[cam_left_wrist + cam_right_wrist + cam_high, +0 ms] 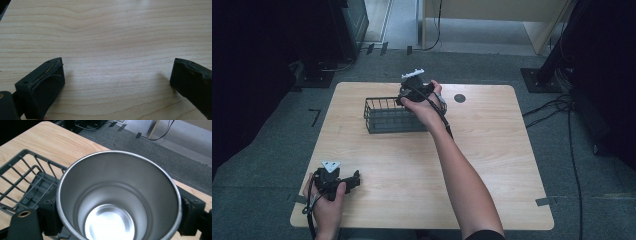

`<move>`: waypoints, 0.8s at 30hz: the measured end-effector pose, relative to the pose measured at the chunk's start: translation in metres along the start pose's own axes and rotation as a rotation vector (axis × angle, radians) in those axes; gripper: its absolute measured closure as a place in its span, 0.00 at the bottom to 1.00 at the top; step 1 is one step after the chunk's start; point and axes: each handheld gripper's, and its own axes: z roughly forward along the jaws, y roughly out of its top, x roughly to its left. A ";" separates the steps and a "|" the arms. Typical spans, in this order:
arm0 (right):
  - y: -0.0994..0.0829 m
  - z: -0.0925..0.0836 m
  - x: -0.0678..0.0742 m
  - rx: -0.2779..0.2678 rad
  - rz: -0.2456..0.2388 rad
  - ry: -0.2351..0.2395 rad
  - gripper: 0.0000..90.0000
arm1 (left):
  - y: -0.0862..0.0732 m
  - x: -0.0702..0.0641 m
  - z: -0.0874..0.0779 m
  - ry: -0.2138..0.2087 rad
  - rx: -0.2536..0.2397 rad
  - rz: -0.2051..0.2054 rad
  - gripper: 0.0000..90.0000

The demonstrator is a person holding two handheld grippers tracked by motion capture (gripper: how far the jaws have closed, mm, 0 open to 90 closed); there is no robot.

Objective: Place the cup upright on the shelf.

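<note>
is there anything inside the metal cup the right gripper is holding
No, the right gripper view looks straight down into the steel cup and shows only its bare shiny bottom.

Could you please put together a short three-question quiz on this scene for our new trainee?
1. True or false: the left gripper has its jaws closed on something.
2. What does the right gripper hold?
3. Where is the right gripper? A) above the wire basket B) at the table's near edge C) off the table

Key: 1. False; the jaws stand apart over bare wood. 2. A steel cup, open end up, empty. 3. A.
</note>
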 end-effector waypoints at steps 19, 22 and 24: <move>-0.021 0.016 0.000 0.047 -0.011 0.011 0.17 | 0.000 0.000 0.000 0.000 0.001 0.001 0.00; -0.024 0.017 0.001 0.053 -0.011 0.022 0.17 | 0.000 0.000 0.000 0.000 0.001 0.001 0.00; -0.026 0.018 0.003 0.060 -0.014 0.031 0.17 | 0.000 0.000 0.000 0.000 0.000 0.000 0.00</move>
